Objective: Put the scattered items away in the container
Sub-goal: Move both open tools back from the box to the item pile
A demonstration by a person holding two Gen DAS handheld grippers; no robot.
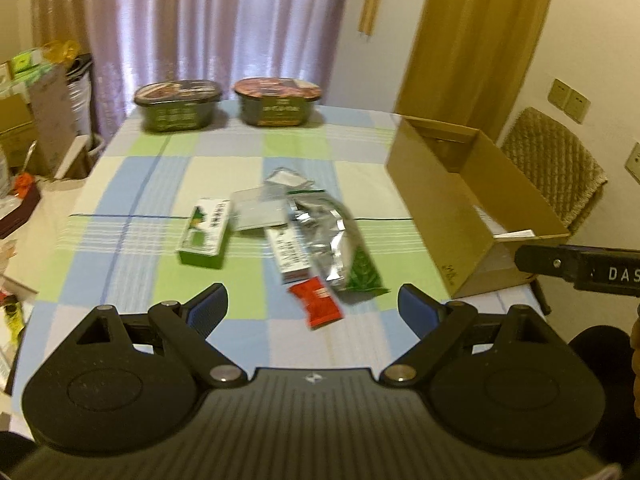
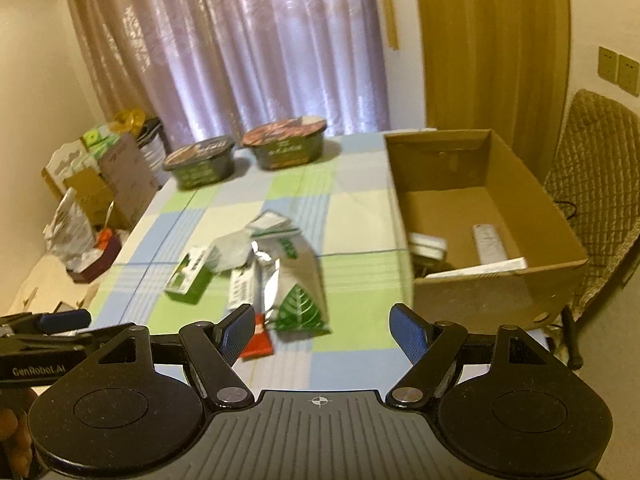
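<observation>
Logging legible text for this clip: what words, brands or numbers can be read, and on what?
"DAS": black body of the right gripper, cut off by the frame edge.
"GenRobot.AI": black body of the left gripper.
Print on the green-and-white carton, red sachet and two dark lidded food tubs: too blurred to read.

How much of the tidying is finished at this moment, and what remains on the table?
Done: the brown cardboard box already holds a grey remote-like bar and some white items. In hand: nothing; the left hand-held gripper and right hand-held gripper are open. Left: the green carton, silver foil bag and red packet.
</observation>
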